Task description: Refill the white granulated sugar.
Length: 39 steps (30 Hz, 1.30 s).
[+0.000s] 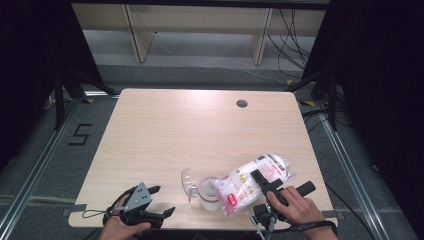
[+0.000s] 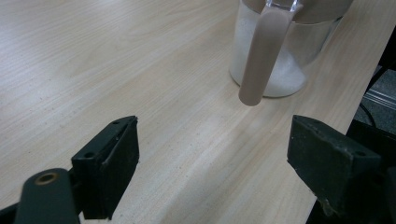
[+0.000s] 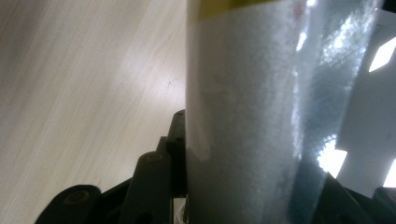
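Observation:
A clear plastic bag of white granules with red print lies tilted, its lower end over a clear jar near the table's front edge. White granules sit in the bottom of the jar. Its clear lid stands flipped open on the left. My right gripper is shut on the bag's upper part. In the right gripper view the bag is pinched between the jaws of the right gripper. My left gripper rests open on the table left of the jar, nothing between the jaws of the left gripper.
The light wooden table has a round cable hole at the back right. A blurred tan strip hangs in front of the jar. The table's front edge runs just below both hands.

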Tool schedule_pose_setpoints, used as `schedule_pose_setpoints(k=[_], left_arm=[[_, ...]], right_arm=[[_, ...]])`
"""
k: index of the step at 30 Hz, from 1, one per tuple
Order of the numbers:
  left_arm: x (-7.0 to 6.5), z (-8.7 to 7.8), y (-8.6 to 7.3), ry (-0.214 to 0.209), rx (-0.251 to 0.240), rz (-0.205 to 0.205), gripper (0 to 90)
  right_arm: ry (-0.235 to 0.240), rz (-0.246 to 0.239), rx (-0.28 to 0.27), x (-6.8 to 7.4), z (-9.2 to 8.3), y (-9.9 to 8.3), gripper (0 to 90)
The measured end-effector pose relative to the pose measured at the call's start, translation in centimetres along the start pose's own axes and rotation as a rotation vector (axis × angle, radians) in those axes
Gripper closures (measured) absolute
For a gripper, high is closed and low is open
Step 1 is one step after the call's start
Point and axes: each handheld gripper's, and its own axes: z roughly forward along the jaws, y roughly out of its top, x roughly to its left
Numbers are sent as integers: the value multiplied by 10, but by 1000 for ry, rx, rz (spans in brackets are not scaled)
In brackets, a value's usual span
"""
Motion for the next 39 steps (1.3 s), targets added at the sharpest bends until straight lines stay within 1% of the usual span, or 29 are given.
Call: schedule_pose_setpoints(k=[5,7,9,11,13,14,15,16,17,18,20,21,22,24,25,27,28,29,30,31,32,33,34,36,37,39], left_arm=[[0,0,0,-4,-1,1,166],[0,0,0,1,2,5,166],[0,0,0,-1,0,-1,166],[0,0,0,-1,0,-2,166],[0,0,0,1,2,3,166],[0,0,0,1,1,0,166],[0,0,0,-1,0,-2,166],[0,0,0,1,2,0,166],[0,0,0,2,2,-4,166],[0,0,0,2,3,-7,166],[-1,0,0,4,3,-21,166],[-1,1,-1,-2,-1,-22,166],[-1,1,-1,-3,-2,-26,166],[-1,1,-1,-3,-2,-25,166],[-1,0,0,4,3,-21,166],[-1,0,0,2,2,-20,166],[-1,1,-1,-4,-1,-24,166],[-1,1,-1,-3,-1,-24,166],[-1,1,-1,-3,-1,-24,166],[-1,1,-1,-2,-1,-24,166],[-1,0,-1,-1,0,-21,166],[-1,0,-1,0,0,-24,166],[-1,0,0,4,3,-25,166],[-1,1,-1,-4,-1,-28,166],[-1,0,-1,-3,1,-23,166],[-1,1,-1,-5,0,-25,166]], right_arm=[[8,-1,0,0,1,0,670],[10,-3,-2,0,1,0,671],[3,8,-10,2,2,0,672],[12,12,-8,2,2,-1,673],[19,8,-6,1,2,-1,675],[14,-6,-16,0,3,-1,676],[17,2,-14,1,3,-1,677],[19,-1,-18,1,3,-1,678],[10,4,-24,2,4,-2,679],[14,9,-24,1,4,-2,680],[12,14,-28,2,4,-2,681],[19,34,-18,4,3,-2,682],[21,39,-16,4,3,-2,683],[27,47,-15,4,2,-2,684],[28,53,-17,4,2,-3,684],[12,35,-42,3,3,-4,685],[33,58,-28,5,2,-4,686],[35,56,-18,4,1,-5,686],[33,53,-23,3,2,-5,687],[19,65,-43,5,3,-6,687],[19,74,-40,6,3,-6,687],[22,48,-48,3,4,-6,688],[25,37,-53,3,5,-6,688],[37,49,-48,4,5,-6,689],[40,69,-43,5,5,-6,690],[47,85,-50,5,5,-6,691]])
